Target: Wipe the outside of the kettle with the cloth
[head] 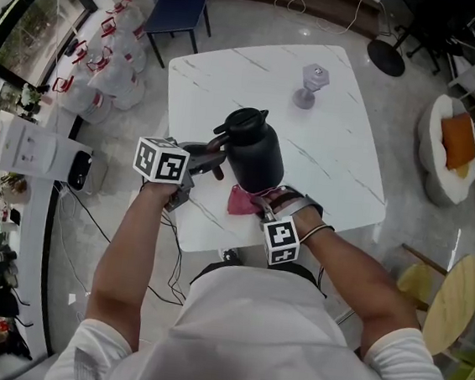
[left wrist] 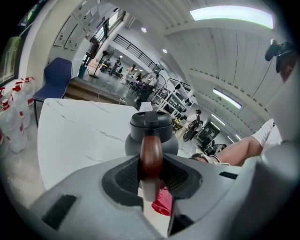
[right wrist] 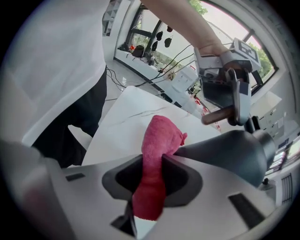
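Observation:
A black kettle (head: 252, 151) stands on the white marble table (head: 335, 145), near its front edge. My left gripper (head: 205, 163) is shut on the kettle's brown wooden handle (left wrist: 151, 157), which sits pinched between the jaws in the left gripper view, with the kettle's body and lid (left wrist: 151, 123) beyond it. My right gripper (head: 263, 204) is shut on a pink cloth (right wrist: 157, 150), low at the kettle's near side. The cloth (head: 241, 200) lies against the bottom of the kettle's dark wall (right wrist: 234, 150). In the right gripper view the left gripper (right wrist: 232, 101) shows above, on the handle.
A grey goblet-like stand (head: 310, 85) sits at the table's far side. A blue chair (head: 177, 1) is behind the table, several bottles in bags (head: 107, 62) to its left, and a yellow stool (head: 454, 300) to the right.

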Demonstrator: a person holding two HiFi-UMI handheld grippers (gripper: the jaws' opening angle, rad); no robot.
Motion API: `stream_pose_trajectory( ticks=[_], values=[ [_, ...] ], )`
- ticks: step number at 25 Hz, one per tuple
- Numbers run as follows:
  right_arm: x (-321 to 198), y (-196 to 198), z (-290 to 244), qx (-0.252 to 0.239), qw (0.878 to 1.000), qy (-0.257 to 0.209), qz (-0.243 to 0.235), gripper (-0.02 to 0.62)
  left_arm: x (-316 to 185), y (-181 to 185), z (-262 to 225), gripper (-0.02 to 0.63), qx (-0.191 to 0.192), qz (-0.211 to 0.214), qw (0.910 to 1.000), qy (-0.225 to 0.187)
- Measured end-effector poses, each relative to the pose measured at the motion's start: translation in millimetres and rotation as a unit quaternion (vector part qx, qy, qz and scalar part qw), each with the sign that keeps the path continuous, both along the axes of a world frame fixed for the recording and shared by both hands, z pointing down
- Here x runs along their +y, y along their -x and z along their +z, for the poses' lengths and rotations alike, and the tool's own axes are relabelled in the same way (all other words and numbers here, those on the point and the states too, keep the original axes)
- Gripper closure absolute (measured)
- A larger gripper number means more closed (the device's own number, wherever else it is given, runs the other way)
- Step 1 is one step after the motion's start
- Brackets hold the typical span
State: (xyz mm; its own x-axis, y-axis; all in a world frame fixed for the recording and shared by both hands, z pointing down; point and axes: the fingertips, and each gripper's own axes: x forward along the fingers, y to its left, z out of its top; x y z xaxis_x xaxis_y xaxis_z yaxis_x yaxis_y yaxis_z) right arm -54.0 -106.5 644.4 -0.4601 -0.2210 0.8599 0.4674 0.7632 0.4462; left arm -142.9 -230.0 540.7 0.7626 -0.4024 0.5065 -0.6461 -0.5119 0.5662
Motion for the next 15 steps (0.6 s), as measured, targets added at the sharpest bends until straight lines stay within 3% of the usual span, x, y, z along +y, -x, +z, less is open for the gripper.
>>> stream_pose_trajectory(
  ticks=[6,10,13,15],
  values=[
    [8,-12,13,0.005,0.999,0.033,0.020,0.482,-1,2,0,0.491,0.002,-0.008,1.0000,0.001],
    [8,-9,-11,-0.050,0.994,0.071,0.064,0.482,2,5,1,0.491,0.005,-0.023,0.9997,-0.003],
    [-2,-9,-53,-0.135,0.972,0.132,0.142,0.482,5,7,3,0.489,0.004,-0.032,0.9994,-0.009],
    [-14,-11,-85,-0.203,0.940,0.179,0.208,0.480,9,9,4,0.489,-0.001,-0.039,0.9991,-0.016]
  ],
)
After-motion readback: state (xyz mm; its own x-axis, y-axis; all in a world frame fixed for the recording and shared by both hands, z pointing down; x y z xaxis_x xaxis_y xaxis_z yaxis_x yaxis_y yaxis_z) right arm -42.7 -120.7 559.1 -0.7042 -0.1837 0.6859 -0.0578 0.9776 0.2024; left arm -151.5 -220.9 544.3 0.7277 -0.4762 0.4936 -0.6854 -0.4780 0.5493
